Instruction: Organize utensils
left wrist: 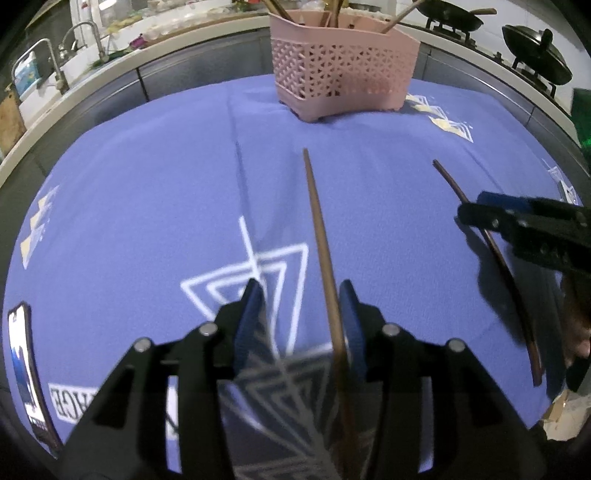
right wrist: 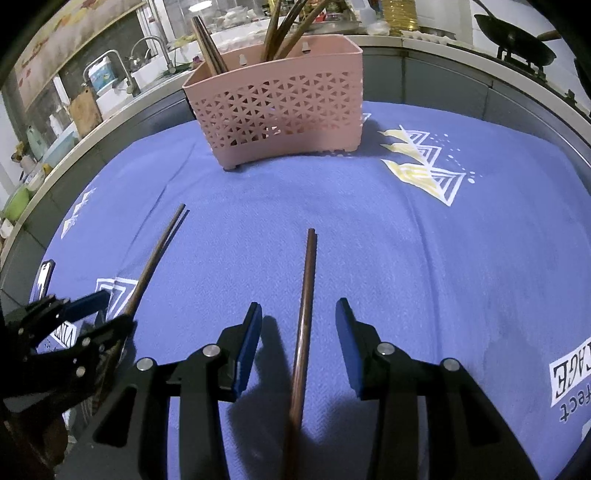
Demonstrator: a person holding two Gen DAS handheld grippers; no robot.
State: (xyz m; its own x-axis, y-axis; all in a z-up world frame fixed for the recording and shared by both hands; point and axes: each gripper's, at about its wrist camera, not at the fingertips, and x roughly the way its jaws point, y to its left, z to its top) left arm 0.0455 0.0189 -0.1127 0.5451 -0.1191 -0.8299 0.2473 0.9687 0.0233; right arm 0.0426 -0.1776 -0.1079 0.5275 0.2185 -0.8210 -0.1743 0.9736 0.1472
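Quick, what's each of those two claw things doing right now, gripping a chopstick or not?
Left gripper: open, a chopstick between its fingers, beside the right one, not gripped.
Right gripper: open, straddling another chopstick, not gripped.

Blue printed tablecloth [right wrist: 406, 258]: pink perforated plastic utensil basket [right wrist: 280, 114] at far edge, holding upright wooden chopsticks [right wrist: 284, 29]. Nearer, two brown wooden chopsticks lie apart: left chopstick [left wrist: 321, 240], right chopstick [right wrist: 304, 314].

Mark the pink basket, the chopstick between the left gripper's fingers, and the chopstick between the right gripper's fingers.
pink basket [right wrist: 280, 110]: right wrist view, on its perforated front wall.
left chopstick [left wrist: 320, 236]: left wrist view, mid-shaft, ahead of the fingers.
right chopstick [right wrist: 307, 295]: right wrist view, mid-shaft, between the open fingers.
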